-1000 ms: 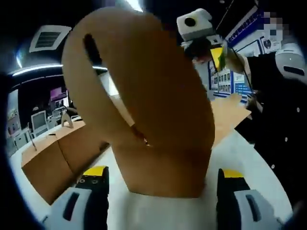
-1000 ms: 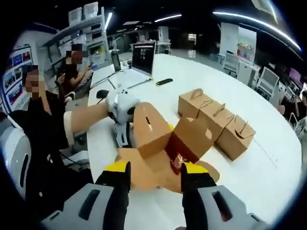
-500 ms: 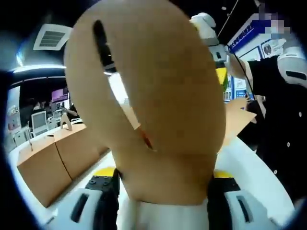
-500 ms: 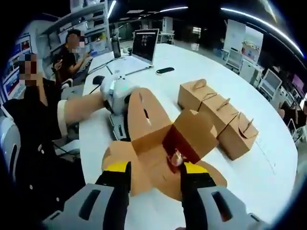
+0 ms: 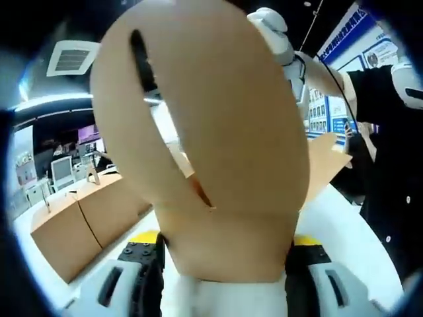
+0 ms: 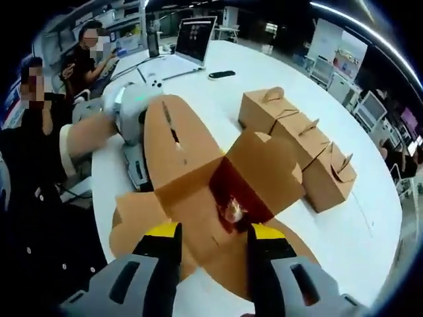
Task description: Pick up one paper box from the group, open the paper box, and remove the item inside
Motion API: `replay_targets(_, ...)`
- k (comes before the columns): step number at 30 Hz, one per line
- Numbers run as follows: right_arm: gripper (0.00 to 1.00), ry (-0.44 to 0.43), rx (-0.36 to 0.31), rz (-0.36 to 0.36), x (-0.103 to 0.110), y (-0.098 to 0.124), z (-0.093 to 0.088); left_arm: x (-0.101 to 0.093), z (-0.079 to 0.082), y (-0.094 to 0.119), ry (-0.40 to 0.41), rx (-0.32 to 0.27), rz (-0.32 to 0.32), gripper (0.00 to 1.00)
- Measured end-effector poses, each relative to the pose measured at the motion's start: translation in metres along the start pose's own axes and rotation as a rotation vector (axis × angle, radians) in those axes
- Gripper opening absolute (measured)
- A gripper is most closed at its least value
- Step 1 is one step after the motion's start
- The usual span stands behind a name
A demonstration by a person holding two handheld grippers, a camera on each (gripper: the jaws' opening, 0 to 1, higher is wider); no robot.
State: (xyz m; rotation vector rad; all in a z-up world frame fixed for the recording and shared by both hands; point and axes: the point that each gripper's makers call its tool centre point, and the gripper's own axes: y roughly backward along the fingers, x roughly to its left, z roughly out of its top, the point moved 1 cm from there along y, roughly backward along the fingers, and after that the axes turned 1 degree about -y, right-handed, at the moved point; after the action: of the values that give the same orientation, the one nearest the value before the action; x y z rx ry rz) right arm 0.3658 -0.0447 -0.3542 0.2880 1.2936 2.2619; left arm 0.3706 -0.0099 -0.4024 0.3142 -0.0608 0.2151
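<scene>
Left claw (image 5: 221,254) clamped on box flap (image 5: 211,125); right claw (image 6: 206,241) parted over red item (image 6: 232,198).

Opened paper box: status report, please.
Left gripper shut on a box flap. Right gripper open, poised over the opened paper box. Item inside, not yet out. Three closed boxes alongside, not in the way.

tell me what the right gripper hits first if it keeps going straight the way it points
Likely the open box itself: the right gripper points into its red-lined inside, toward the small item there. Depth is hard to judge.
</scene>
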Motion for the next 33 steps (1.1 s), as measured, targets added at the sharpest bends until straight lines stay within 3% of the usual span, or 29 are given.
replay_targets(9, 0.4, -0.049, 0.054, -0.034, -0.011, -0.027, -0.004, -0.003, 0.007, 0.003, -0.015, 0.007, 0.039, 0.74)
replay_targets(16, 0.39, -0.029, 0.105, -0.081, -0.019, -0.046, -0.002, -0.002, 0.004, 0.001, -0.011, 0.019, 0.06, 0.74)
replay_targets(21, 0.39, 0.007, 0.116, -0.096, -0.021, -0.051, -0.001, -0.001, 0.001, 0.001, -0.018, 0.036, 0.066, 0.74)
replay_targets(25, 0.39, 0.132, 0.091, -0.07, -0.002, -0.051, -0.002, 0.0, -0.003, 0.002, -0.009, 0.042, 0.072, 0.74)
replay_targets(33, 0.36, 0.084, 0.115, -0.088, -0.007, -0.043, -0.008, 0.001, -0.003, 0.001, 0.0, 0.037, 0.079, 0.73)
